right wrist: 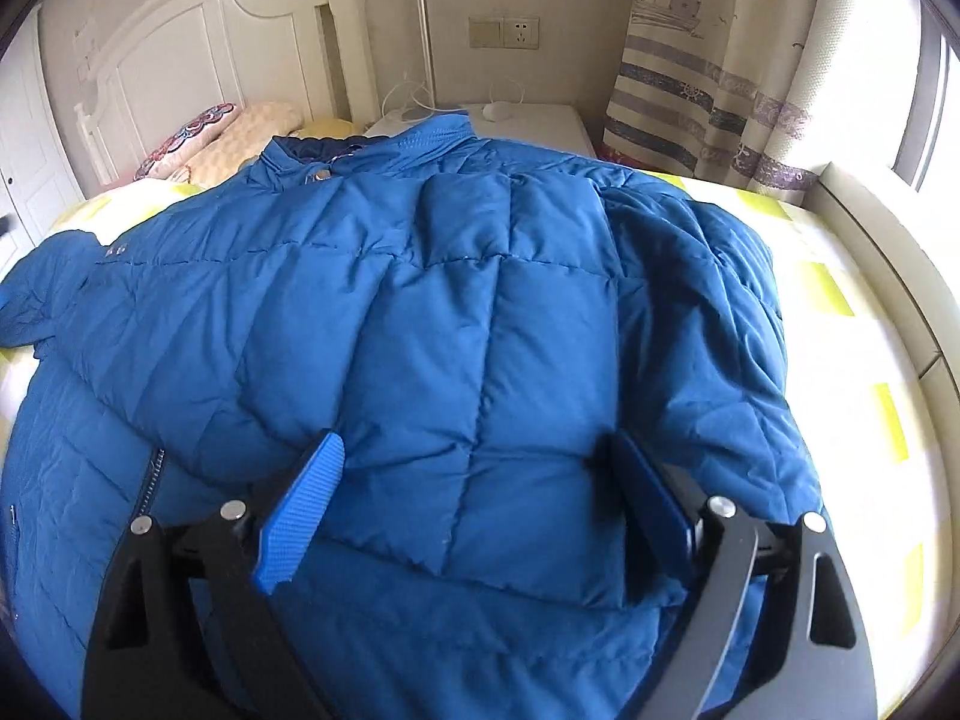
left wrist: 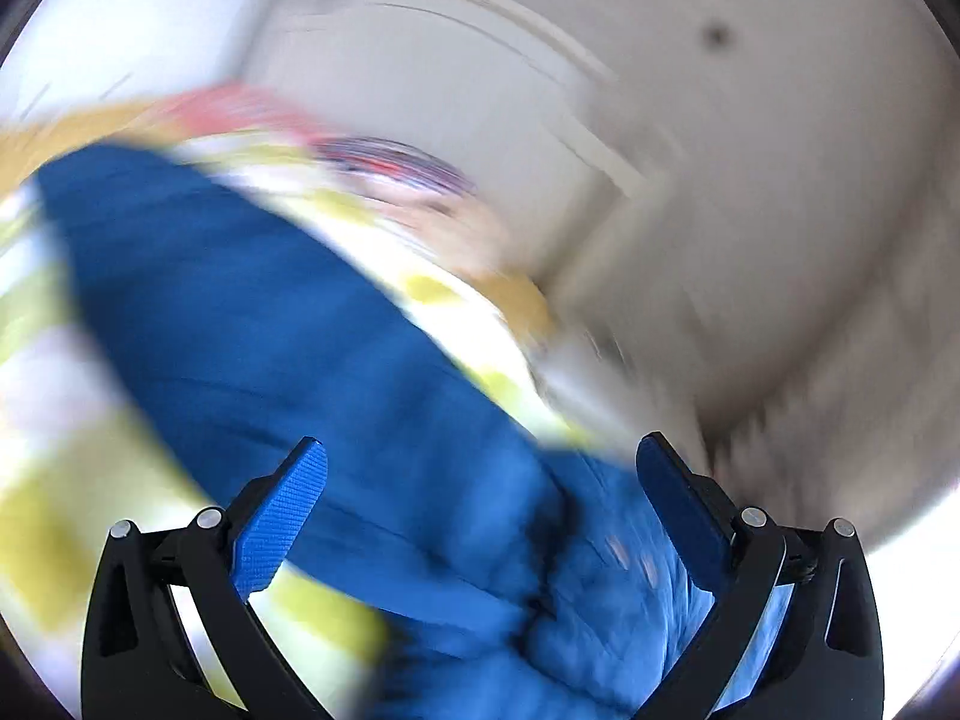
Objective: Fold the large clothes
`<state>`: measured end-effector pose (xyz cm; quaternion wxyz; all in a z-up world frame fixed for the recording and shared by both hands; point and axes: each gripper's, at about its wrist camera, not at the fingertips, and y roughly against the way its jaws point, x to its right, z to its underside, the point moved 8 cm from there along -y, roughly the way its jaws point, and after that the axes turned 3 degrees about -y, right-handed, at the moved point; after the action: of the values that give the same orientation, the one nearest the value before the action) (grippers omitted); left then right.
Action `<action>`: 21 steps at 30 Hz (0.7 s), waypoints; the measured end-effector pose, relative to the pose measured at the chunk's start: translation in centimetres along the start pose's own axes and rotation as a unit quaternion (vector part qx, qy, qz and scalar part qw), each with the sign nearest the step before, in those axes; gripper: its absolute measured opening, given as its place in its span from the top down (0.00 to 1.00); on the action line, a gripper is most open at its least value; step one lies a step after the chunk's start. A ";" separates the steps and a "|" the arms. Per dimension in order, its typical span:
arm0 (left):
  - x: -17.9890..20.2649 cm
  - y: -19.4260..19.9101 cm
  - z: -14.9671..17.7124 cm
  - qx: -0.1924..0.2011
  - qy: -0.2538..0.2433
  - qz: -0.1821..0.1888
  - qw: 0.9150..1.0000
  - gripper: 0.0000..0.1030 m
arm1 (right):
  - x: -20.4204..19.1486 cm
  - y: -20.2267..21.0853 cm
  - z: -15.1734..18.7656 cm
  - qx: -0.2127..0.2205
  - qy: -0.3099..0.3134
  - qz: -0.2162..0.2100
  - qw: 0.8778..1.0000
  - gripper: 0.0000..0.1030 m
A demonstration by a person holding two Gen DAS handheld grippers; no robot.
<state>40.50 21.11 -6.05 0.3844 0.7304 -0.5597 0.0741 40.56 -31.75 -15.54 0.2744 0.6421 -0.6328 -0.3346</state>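
Right wrist view, left to right. Far left: a sleeve end of the blue puffer jacket (right wrist: 432,312) spills onto the yellow-and-white checked bedsheet (right wrist: 840,324). Lower left we see the jacket's zipper (right wrist: 153,474) running down toward the frame edge. Upper left: white headboard (right wrist: 198,42), with a patterned pillow (right wrist: 186,141) and a cream pillow (right wrist: 264,129) below it. The jacket fills the centre, spread over the bed, collar (right wrist: 372,147) at top centre. A quilted panel is folded over the body, its bottom edge low in the frame.

Right gripper (right wrist: 480,468) at bottom centre: jaws wide apart, the folded panel lies between them, the left pad clear of the cloth; whether the right pad touches it we cannot tell. Not clamped.

Top centre: white nightstand (right wrist: 540,120) behind the collar, wall socket (right wrist: 504,32) above it. Upper right: striped curtain (right wrist: 708,78); the bright window edge at far right.

Left wrist view is heavily motion-blurred. Blue jacket (left wrist: 252,312) runs from upper left down to bottom centre, over the checked sheet (left wrist: 54,516). Left gripper (left wrist: 480,462) at bottom: jaws wide apart, blue fabric seen between them, not pinched. Headboard (left wrist: 480,78) smeared across upper centre.
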 end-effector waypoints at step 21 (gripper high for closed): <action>-5.6 1.7 -11.5 0.043 0.043 0.084 0.995 0.92 | 0.1 0.3 -0.2 0.008 -0.018 -0.026 0.999 0.13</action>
<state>40.69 32.61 -0.30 0.3684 0.6927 -0.5986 0.1618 40.50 -31.85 -15.21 0.2490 0.6543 -0.6234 -0.3481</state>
